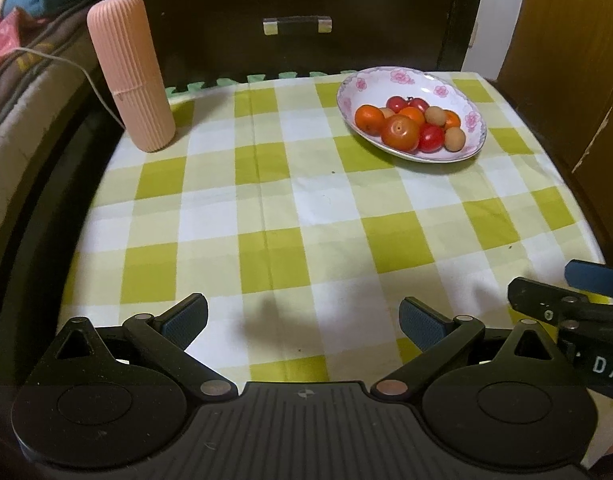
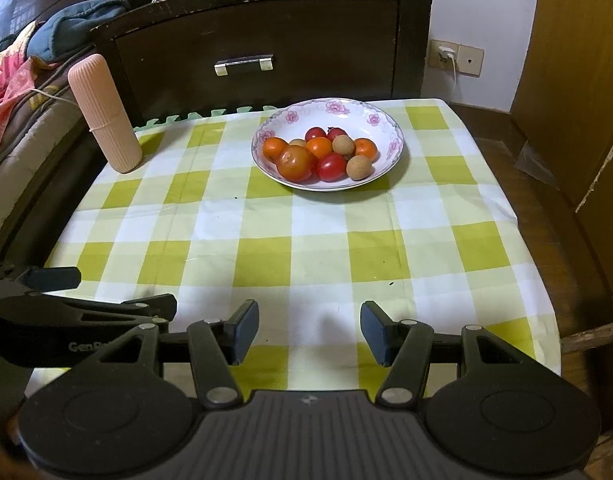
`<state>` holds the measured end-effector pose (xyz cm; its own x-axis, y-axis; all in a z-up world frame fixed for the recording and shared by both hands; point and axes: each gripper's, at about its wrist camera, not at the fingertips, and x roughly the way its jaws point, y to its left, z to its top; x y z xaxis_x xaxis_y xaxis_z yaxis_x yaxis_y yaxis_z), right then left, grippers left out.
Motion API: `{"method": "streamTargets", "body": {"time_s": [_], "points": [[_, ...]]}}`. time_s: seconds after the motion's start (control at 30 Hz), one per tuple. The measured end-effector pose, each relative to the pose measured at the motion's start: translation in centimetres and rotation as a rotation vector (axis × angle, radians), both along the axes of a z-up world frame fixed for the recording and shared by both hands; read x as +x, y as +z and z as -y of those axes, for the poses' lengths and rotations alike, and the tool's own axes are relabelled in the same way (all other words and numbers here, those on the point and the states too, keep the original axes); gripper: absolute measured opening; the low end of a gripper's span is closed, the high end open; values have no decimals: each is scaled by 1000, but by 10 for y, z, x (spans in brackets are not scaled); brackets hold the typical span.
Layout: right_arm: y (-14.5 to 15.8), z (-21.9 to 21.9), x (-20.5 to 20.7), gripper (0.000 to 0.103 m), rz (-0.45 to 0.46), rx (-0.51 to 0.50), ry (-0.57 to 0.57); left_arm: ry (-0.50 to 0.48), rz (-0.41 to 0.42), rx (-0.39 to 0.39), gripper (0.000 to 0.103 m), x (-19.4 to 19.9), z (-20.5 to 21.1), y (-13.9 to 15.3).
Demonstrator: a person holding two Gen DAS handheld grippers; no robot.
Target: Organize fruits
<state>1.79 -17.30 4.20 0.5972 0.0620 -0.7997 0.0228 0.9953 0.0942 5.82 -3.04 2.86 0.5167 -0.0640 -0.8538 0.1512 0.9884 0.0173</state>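
A white bowl with pink flowers (image 1: pixel 386 78) (image 2: pixel 346 109) stands at the far side of the checked tablecloth. It holds several fruits: small oranges (image 1: pixel 369 119) (image 2: pixel 274 149), red tomatoes (image 1: pixel 431 138) (image 2: pixel 331 167), brown longans (image 1: pixel 454 139) (image 2: pixel 359 167) and a larger orange-red fruit (image 1: pixel 400 131) (image 2: pixel 295 163). My left gripper (image 1: pixel 302 320) is open near the front edge with nothing between its fingers. My right gripper (image 2: pixel 309 330) is also open and holds nothing. Each gripper shows at the edge of the other's view.
A tall ribbed pink case (image 1: pixel 130 72) (image 2: pixel 105 114) stands upright at the back left. A dark wooden cabinet with a drawer handle (image 1: pixel 297 25) (image 2: pixel 244 64) rises behind the table. Bedding lies to the left, a wooden wardrobe (image 2: pixel 578 80) to the right.
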Motion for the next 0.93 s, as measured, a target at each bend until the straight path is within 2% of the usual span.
{"method": "streamTargets", "body": {"time_s": [0.23, 0.93], "points": [[0, 0, 0, 54, 0, 0, 0, -28, 26, 18, 103, -4, 4, 0], [-2, 0, 2, 54, -10, -2, -1, -27, 51, 34, 103, -4, 6, 2]]}}
